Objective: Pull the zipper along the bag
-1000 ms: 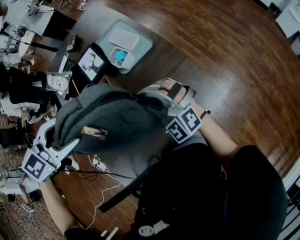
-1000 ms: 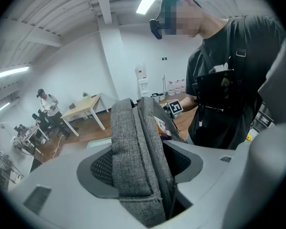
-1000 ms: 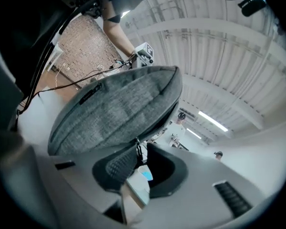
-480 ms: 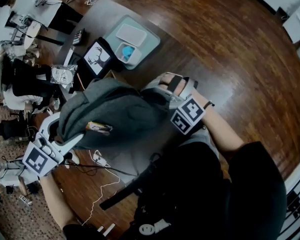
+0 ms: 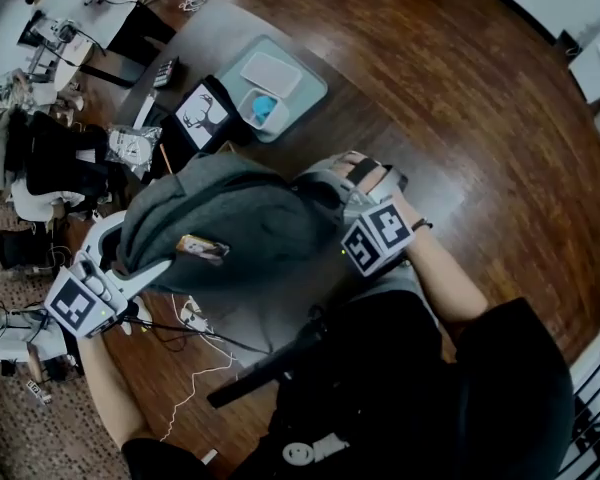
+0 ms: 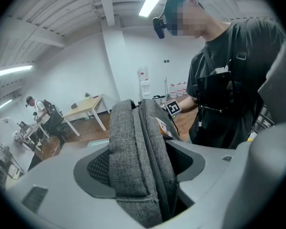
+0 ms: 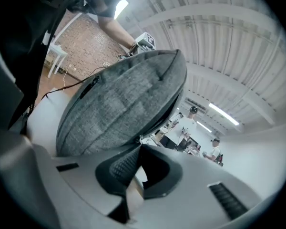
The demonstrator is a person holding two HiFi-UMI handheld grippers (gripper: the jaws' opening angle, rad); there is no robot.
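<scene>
A grey fabric bag (image 5: pixel 230 218) stands bulging on the wooden table, with a small printed tag (image 5: pixel 202 248) on its side. My left gripper (image 5: pixel 120 256) clamps the bag's left end. In the left gripper view the bag (image 6: pixel 133 151) fills the gap of the left gripper (image 6: pixel 140 175); its jaws have just been opening a little, and both pads still touch the fabric. My right gripper (image 5: pixel 310 183) is at the bag's right end. In the right gripper view the right gripper (image 7: pixel 139 146) has just closed further and is shut on the small zipper pull (image 7: pixel 140 138) at the bag's (image 7: pixel 124 99) seam.
A teal tray (image 5: pixel 305 83) with a white box and a blue item lies at the far side, next to a black-framed deer picture (image 5: pixel 205 116). Cables (image 5: pixel 195 318) trail over the near table. A black strap (image 5: pixel 270 363) hangs by my body. People work at desks on the left.
The head view has drifted slightly. Both grippers stay at the bag's two ends, and the bag keeps its place.
</scene>
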